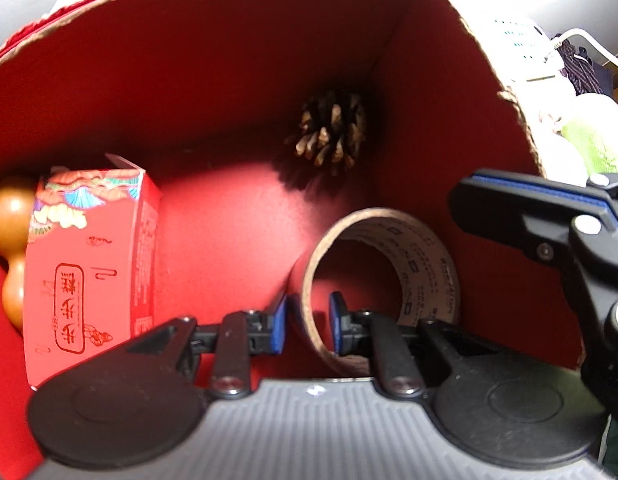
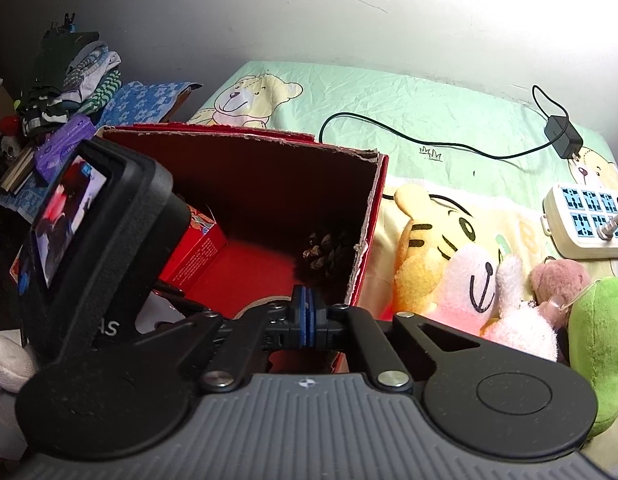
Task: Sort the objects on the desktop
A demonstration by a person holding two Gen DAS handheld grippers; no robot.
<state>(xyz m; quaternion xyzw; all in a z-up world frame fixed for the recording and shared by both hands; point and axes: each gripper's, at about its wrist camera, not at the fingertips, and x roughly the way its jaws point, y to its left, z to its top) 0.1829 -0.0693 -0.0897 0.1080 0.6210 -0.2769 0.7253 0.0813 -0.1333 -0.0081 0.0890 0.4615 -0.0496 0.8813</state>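
My left gripper [image 1: 308, 326] is inside the red cardboard box [image 1: 213, 80], its blue pads on either side of the wall of a brown tape roll [image 1: 383, 276] that stands on the box floor. There is a visible gap between pads and roll wall. A pine cone [image 1: 329, 132] lies in the far corner; it also shows in the right wrist view [image 2: 327, 254]. A red printed carton [image 1: 89, 264] and a wooden gourd [image 1: 11, 240] sit at the left. My right gripper [image 2: 308, 312] is shut and empty above the box's near edge [image 2: 365, 240].
The box stands on a green cartoon bedsheet [image 2: 429, 100]. Plush toys [image 2: 469, 276] lie right of the box. A white power strip [image 2: 589, 220] and a black charger with cable [image 2: 561, 136] lie further right. Folded clothes [image 2: 77, 76] are stacked at the left.
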